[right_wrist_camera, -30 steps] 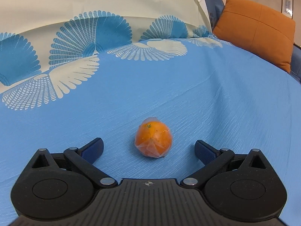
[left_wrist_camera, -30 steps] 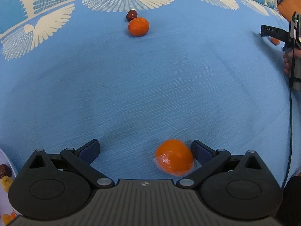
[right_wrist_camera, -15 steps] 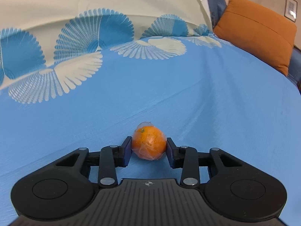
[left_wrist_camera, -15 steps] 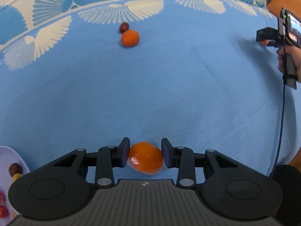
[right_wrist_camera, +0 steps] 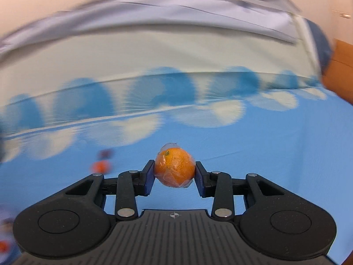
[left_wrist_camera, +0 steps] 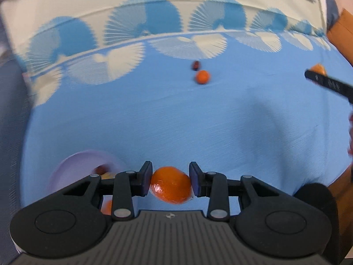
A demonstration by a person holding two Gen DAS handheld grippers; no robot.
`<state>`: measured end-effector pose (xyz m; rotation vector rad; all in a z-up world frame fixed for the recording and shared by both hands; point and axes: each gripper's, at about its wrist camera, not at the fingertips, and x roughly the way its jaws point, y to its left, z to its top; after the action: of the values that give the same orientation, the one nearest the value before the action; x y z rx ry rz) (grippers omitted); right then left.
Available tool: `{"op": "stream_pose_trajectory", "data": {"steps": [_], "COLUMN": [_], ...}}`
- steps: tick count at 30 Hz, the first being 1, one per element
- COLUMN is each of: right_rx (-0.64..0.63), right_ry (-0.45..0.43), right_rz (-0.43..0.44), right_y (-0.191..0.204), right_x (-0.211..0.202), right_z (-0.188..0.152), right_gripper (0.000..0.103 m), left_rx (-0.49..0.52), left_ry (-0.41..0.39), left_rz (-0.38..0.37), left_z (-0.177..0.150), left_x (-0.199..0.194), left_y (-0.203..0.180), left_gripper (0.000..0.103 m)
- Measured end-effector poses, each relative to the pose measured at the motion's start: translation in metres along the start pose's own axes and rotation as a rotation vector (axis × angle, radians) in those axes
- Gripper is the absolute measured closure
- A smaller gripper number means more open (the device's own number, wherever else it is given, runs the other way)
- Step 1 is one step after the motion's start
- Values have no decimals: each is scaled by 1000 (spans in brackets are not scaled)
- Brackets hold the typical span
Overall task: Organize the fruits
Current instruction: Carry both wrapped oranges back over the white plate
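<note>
Your left gripper (left_wrist_camera: 171,182) is clamped on a wrapped orange (left_wrist_camera: 171,185): both blue pads press its sides, and it sits low between the fingers, above the blue cloth (left_wrist_camera: 176,121). This fruit is nearly round, so no long axis shows; its clear film creases at the lower left, and you cannot tell where the stem end faces.

Your right gripper (right_wrist_camera: 174,176) is likewise clenched on a second wrapped orange (right_wrist_camera: 174,169). Its stem end, marked by a small green dot, points up and slightly left, and a tuft of film sticks up from the top. It hangs clear of the cloth.

Just left of your left gripper lies a pale plate (left_wrist_camera: 72,161), blurred, with a dark fruit and some orange pieces on it, partly hidden behind the left finger linkage. Far ahead on the cloth sit a bare orange (left_wrist_camera: 202,77) and a dark red fruit (left_wrist_camera: 195,65), just beside each other. At the right edge of the left view, the other gripper's black finger juts in with orange showing behind its tip. An orange cushion (right_wrist_camera: 342,66) sits at the far right.
</note>
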<state>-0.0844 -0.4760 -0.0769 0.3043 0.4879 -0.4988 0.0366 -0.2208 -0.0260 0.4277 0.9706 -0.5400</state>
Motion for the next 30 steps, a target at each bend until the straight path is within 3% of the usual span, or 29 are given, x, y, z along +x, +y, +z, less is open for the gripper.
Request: {"op": "stream_pose_trajectory", "data": {"steps": [4, 9, 15, 22, 30], "right_rx": [-46, -82, -214, -379, -435], "right_ry": [18, 90, 145, 165, 163], "right_rz": [148, 322, 437, 467, 454], "right_y": [74, 147, 210, 256, 268], "right_x": [-58, -111, -162, -203, -215], "right_z": [-18, -44, -75, -105, -107], "right_gripper": [64, 64, 64, 64, 64], "left_rx": [-63, -151, -218, -277, -329], "left_ry": [11, 23, 4, -6, -15], "left_rz": [59, 77, 84, 73, 64], "left_z": [-28, -71, -121, -161, -180], "left_x": [-40, -80, -111, -125, -128], "left_y": [38, 81, 114, 138, 157], "left_gripper": [63, 63, 63, 63, 63]}}
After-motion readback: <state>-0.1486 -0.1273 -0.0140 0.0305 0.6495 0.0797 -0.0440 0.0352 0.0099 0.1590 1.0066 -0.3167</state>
